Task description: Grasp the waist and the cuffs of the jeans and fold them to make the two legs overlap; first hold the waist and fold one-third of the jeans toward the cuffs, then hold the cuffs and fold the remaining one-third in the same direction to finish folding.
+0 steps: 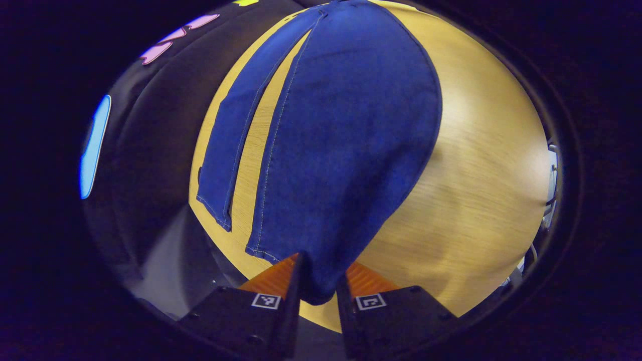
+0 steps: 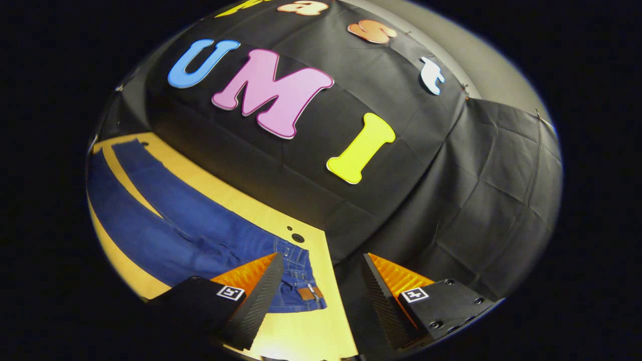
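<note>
Left tool (image 1: 318, 288): fingers drawn narrow, both pressing on a bunch of blue denim at the cuff end of the near leg. The cloth rises off the tabletop (image 1: 481, 190) into the grip, so the cuff is lifted, not lying flat. Judged reason for the hold: this leg has to be carried sideways over its partner so the two legs overlap.

Taking the jeans (image 1: 346, 140) as landmark. Just beside the gripped leg, on its far side, lies the second leg (image 1: 225, 150), flat, with a narrow strip of bare wood between the two. Its cuff (image 1: 215, 208) sits close to the tabletop edge. Both legs run away from the left tool toward the waist at the far end.

Right tool (image 2: 321, 296): fingers wide apart, nothing between them. It hangs just beside the waistband (image 2: 301, 288), at the tabletop's end. One finger (image 2: 253, 301) overlaps the denim near the belt patch (image 2: 307, 293); whether it touches, I cannot tell. The other finger stands off past the tabletop edge. Likely positioned to take the waist so both ends move together; grasp not yet made.

Beyond the jeans, the dark booth wall (image 2: 451, 210).

Legs not yet overlapped; the thirds folds remain.
</note>
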Available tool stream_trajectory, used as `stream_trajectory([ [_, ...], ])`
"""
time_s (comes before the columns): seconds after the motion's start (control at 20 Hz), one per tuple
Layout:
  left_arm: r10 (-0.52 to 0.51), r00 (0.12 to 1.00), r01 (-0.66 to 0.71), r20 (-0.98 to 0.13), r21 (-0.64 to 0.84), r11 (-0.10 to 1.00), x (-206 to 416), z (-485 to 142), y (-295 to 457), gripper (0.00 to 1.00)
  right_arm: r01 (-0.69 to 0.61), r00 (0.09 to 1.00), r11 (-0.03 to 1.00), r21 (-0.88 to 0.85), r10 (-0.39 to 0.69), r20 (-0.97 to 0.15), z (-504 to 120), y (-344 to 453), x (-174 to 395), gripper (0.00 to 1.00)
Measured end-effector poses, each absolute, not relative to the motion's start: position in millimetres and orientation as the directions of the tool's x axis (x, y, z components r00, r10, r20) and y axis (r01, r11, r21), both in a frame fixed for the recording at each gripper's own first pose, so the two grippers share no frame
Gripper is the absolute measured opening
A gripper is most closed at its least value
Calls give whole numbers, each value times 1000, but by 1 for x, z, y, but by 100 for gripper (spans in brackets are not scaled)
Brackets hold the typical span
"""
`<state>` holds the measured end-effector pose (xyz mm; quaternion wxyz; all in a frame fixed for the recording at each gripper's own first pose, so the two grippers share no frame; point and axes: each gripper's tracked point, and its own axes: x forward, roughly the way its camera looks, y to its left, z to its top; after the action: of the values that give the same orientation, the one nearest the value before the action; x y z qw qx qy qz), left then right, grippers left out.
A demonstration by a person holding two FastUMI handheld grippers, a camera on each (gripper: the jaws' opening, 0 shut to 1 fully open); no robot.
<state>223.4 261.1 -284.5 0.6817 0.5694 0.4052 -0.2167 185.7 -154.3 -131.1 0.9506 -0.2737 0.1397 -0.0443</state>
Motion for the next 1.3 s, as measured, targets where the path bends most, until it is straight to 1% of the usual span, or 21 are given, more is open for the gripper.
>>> stream_trajectory([
  [0.05,174,578,751,-797,603,268,226,-283,262,23,-22,956,826,-563,-148,-254,-141,-159,190,96],
  [0.1,183,579,746,-794,607,273,231,-289,262,17,-54,955,799,-598,-133,-265,-150,-164,194,96],
  [0.15,178,574,749,-799,600,280,225,-283,263,14,-100,955,756,-647,-109,-275,-158,-169,199,96],
  [0.2,178,569,751,-803,595,285,224,-280,260,17,-143,953,716,-684,-86,-290,-164,-172,205,96],
  [0.25,172,564,753,-807,589,294,226,-282,259,8,-200,947,662,-723,-57,-315,-177,-176,207,96],
  [0.3,173,559,754,-811,584,299,225,-282,260,7,-257,937,606,-752,-33,-347,-190,-180,209,96],
  [0.4,174,548,758,-818,574,309,225,-282,260,6,-374,902,505,-777,2,-433,-222,-194,201,96],
  [0.45,176,547,758,-818,573,312,225,-282,259,6,-435,872,473,-766,11,-489,-243,-205,203,96],
  [0.55,186,552,756,-813,582,299,226,-282,261,6,-541,807,394,-743,-5,-590,-286,-231,201,96],
  [0.6,190,557,754,-809,588,293,226,-282,260,2,-586,780,331,-740,-19,-626,-302,-243,200,96],
  [0.65,194,561,751,-804,594,288,225,-282,260,6,-623,759,264,-737,-27,-651,-316,-251,203,96],
  [0.85,204,566,747,-799,602,282,225,-282,260,6,-742,669,42,-669,-21,-743,-378,-261,206,96],
  [0.9,210,564,748,-799,602,280,225,-283,260,6,-760,650,-10,-650,-49,-759,-391,-267,206,96],
  [0.95,216,561,749,-799,601,277,226,-283,260,6,-737,675,-69,-672,-38,-737,-391,-266,216,96],
  [1.0,220,562,748,-798,603,278,225,-282,260,6,-724,689,-86,-685,-27,-724,-392,-261,225,88],
  [1.1,228,566,741,-792,610,282,226,-283,261,6,-712,700,-95,-696,-17,-714,-396,-253,234,87],
  [1.25,237,570,735,-787,617,280,227,-284,260,6,-694,714,-136,-707,-8,-700,-400,-242,253,87],
  [1.3,241,572,733,-784,621,277,227,-283,259,6,-714,696,-116,-690,-9,-718,-407,-238,253,85],
])
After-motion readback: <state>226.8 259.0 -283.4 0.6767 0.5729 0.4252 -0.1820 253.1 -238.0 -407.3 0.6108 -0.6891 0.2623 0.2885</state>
